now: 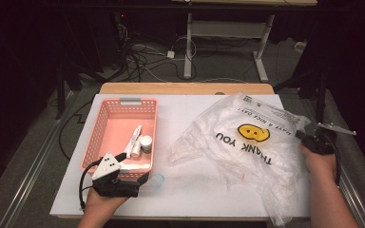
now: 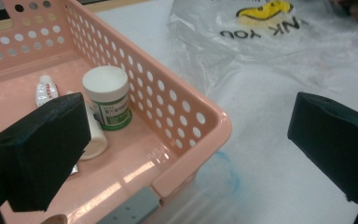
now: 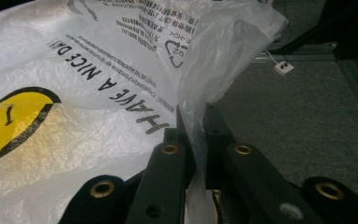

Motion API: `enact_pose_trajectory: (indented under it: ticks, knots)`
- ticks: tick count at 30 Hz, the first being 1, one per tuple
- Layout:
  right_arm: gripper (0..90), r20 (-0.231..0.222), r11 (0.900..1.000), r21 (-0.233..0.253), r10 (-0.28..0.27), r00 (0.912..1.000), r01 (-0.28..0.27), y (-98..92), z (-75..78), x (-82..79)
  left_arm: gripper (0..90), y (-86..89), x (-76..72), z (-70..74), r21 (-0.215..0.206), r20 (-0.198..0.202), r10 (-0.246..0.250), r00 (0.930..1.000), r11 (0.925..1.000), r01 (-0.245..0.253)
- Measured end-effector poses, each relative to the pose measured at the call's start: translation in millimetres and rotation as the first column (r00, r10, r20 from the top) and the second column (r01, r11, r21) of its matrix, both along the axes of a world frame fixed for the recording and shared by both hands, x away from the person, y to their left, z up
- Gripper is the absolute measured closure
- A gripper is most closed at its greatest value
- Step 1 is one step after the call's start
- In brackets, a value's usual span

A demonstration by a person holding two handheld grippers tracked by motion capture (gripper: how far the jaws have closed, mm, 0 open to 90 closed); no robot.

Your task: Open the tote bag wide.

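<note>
Right gripper [image 3: 193, 140]: jaws pinched together on the edge of the clear plastic bag [image 3: 98, 93], at the table's right side. Bag, printed with a yellow smiley face [image 1: 254, 132], lies spread over the white table [image 1: 180, 190]. Left gripper [image 2: 186, 154]: jaws wide apart, holding nothing, at the near corner of the pink basket [image 2: 186, 116]. White-lidded jar [image 2: 107, 95] and small tube [image 2: 45, 88] lie inside.
</note>
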State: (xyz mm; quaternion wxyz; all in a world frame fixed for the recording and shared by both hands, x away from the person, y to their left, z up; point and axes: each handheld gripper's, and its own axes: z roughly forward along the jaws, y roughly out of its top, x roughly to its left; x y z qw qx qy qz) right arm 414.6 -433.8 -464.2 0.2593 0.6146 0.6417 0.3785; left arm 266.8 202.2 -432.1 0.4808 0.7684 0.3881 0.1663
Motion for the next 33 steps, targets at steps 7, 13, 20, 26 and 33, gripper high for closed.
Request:
enact_pose_trajectory:
  ticks: [7,13,20,26,33]
  knots:
    - [89.4,0.038,0.998,0.014,-0.063,0.9973,0.062,-11.9,-1.2,-21.3,0.0,10.8,-12.6,2.3,-0.027,0.035,0.008,0.9994,0.9996,-0.007]
    - [85.4,0.032,0.999,-0.028,-0.033,0.9989,0.034,3.4,-5.8,-54.5,0.0,11.7,-15.1,0.4,-0.044,0.037,-0.007,0.9993,0.9990,0.008]
    - [61.5,0.043,0.997,-0.059,0.052,0.9977,-0.049,17.0,3.6,-73.5,0.0,12.1,-16.6,-0.4,-0.053,0.036,-0.020,0.9992,0.9983,0.022]
    - [55.0,0.151,0.992,-0.064,0.118,0.9815,-0.110,21.4,20.8,-126.8,0.0,12.6,-16.6,-0.9,-0.059,0.039,-0.027,0.9989,0.9978,0.029]
    - [56.7,0.112,0.958,-0.052,0.288,0.9512,-0.283,58.6,15.3,-149.5,0.0,7.1,-15.6,-1.8,-0.047,0.031,-0.035,0.9989,0.9982,0.036]
